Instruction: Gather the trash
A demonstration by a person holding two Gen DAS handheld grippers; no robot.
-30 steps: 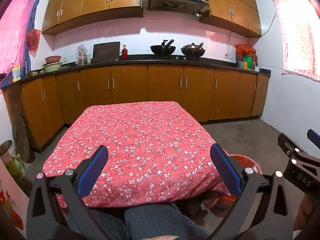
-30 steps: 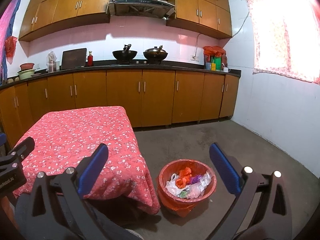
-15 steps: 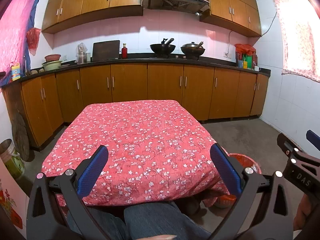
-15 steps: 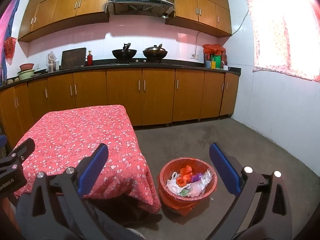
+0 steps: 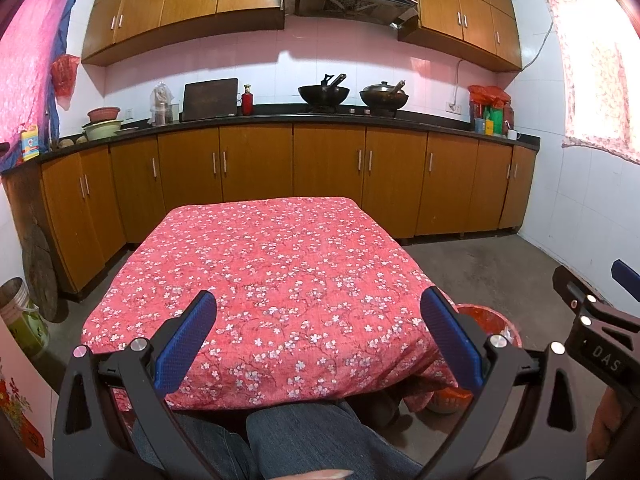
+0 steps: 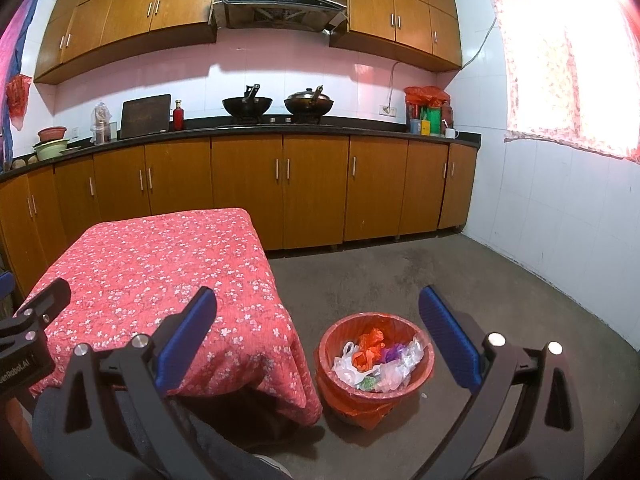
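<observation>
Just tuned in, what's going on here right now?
A seated person holds a gripper in each hand at a table covered by a red floral tablecloth. The left gripper and the right gripper are both open and hold nothing. No trash shows on the tablecloth. On the floor beside the table stands a red bin lined with a red bag, holding crumpled plastic bags and wrappers. The right gripper faces that bin; the left faces the table.
</observation>
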